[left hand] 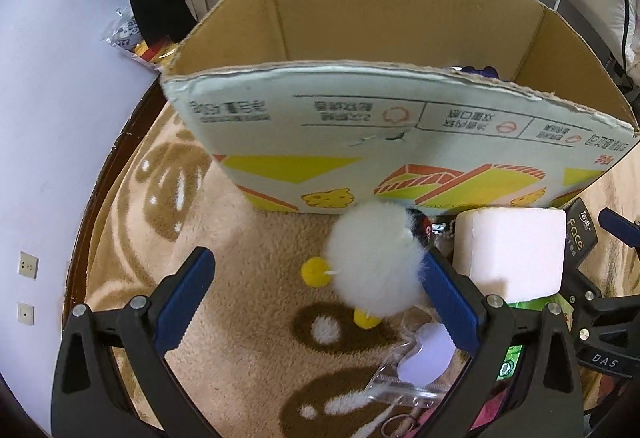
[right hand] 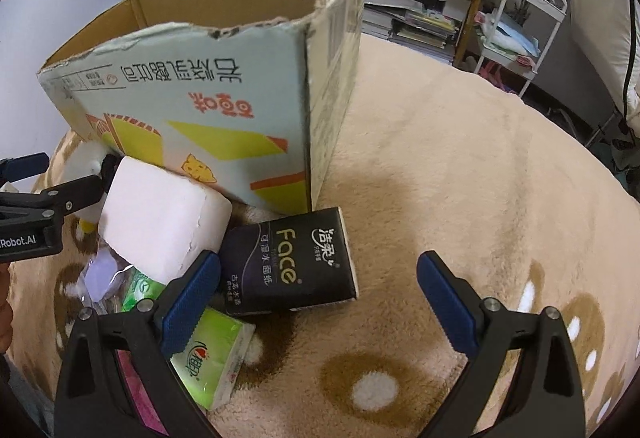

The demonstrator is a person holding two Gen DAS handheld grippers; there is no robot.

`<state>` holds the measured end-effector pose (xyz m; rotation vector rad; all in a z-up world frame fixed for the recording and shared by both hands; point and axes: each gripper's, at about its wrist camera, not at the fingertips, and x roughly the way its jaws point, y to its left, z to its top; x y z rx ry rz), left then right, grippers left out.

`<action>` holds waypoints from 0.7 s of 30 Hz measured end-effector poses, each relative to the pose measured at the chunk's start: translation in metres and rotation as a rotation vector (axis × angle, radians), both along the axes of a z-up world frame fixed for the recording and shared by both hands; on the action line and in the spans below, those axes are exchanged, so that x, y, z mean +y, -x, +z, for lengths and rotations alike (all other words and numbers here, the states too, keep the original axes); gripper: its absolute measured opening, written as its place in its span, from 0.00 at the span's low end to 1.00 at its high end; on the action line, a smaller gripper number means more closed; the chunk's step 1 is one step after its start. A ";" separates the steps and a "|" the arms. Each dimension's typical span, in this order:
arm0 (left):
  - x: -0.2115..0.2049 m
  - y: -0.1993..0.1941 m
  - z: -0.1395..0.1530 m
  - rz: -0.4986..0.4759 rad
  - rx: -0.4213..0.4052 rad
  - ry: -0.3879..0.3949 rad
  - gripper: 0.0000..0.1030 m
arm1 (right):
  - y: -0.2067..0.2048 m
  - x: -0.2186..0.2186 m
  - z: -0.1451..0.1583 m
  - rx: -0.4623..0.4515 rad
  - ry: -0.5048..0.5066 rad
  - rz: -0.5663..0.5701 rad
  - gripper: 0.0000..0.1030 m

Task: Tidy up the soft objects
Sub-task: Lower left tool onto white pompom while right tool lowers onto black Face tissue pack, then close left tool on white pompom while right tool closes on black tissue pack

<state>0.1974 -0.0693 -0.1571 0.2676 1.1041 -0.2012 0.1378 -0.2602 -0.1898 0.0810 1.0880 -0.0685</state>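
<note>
Plush toy (left hand: 374,262), white and fluffy, sits beside carton (left hand: 400,141); left gripper (left hand: 316,302) fingers wide, holding nothing. Right gripper (right hand: 318,302) likewise wide, unloaded. Risk: fur slips, toy rolls.

"Face" on black tissue pack (right hand: 290,262), "Robot.AI" on left gripper (right hand: 24,242), "DAS" on right gripper (left hand: 605,362)

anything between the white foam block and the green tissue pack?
Right wrist view: a clear bag with a lilac piece lies between white foam block and green tissue pack, partly under the block.

Even indoor light, soft shadows, fisheye-bent edges.
</note>
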 end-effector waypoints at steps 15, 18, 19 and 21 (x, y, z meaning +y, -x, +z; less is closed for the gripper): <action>-0.011 -0.003 -0.016 -0.052 0.041 0.078 0.79 | -0.001 0.008 -0.006 0.026 -0.004 0.043 0.89; -0.008 -0.005 -0.019 -0.045 0.075 0.129 0.69 | 0.002 0.016 -0.005 0.026 -0.006 0.057 0.83; -0.008 -0.005 -0.020 -0.047 0.076 0.131 0.62 | 0.003 0.018 -0.004 0.025 0.000 0.061 0.81; -0.008 -0.006 -0.024 -0.053 0.091 0.125 0.50 | 0.004 0.023 -0.003 0.029 0.005 0.066 0.78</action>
